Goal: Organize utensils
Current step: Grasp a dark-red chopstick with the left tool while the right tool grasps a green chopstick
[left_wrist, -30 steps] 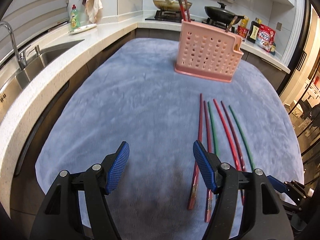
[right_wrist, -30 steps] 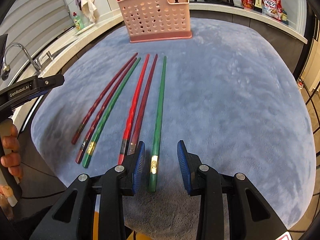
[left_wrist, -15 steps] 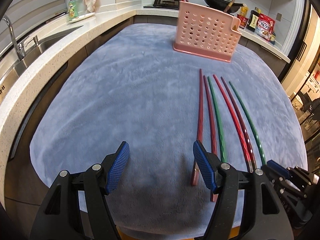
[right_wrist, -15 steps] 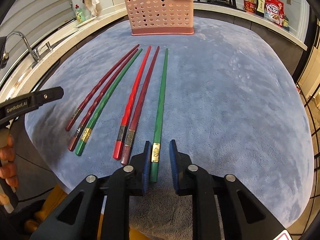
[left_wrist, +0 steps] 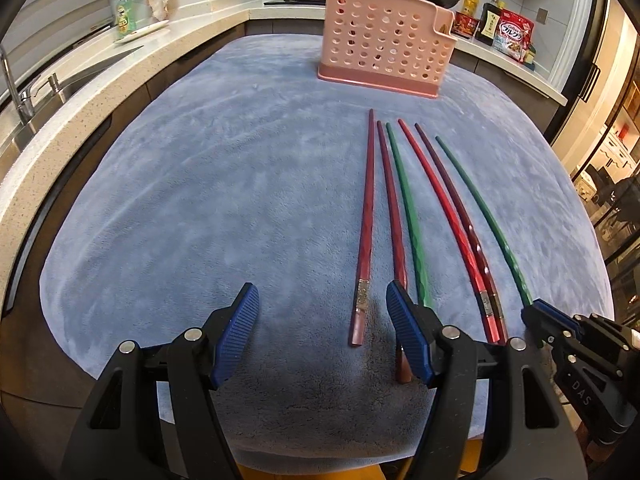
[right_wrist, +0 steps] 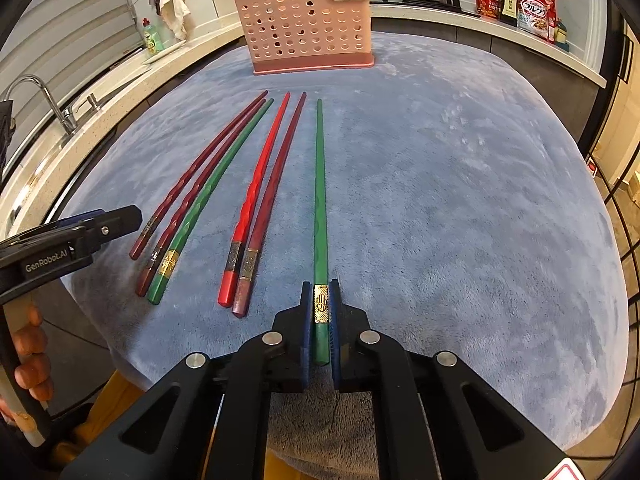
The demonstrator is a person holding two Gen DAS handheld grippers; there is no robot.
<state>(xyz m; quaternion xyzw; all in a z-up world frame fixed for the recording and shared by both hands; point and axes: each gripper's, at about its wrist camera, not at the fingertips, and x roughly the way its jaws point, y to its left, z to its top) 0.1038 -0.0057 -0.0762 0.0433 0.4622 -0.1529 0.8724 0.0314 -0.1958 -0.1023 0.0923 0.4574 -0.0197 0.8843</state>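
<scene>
— What has changed at the green chopstick (right_wrist: 319,200)?
— The right gripper (right_wrist: 320,322), wide a second ago, is closing its fingers on the gold-banded end; the stick still lies on the blue tabletop (right_wrist: 460,200).
— And the left gripper (left_wrist: 322,334)?
— Fingers wide, empty, a dark red chopstick (left_wrist: 366,220) between them. The pink holder (right_wrist: 306,32) waits beyond; lifting likely comes next.
</scene>
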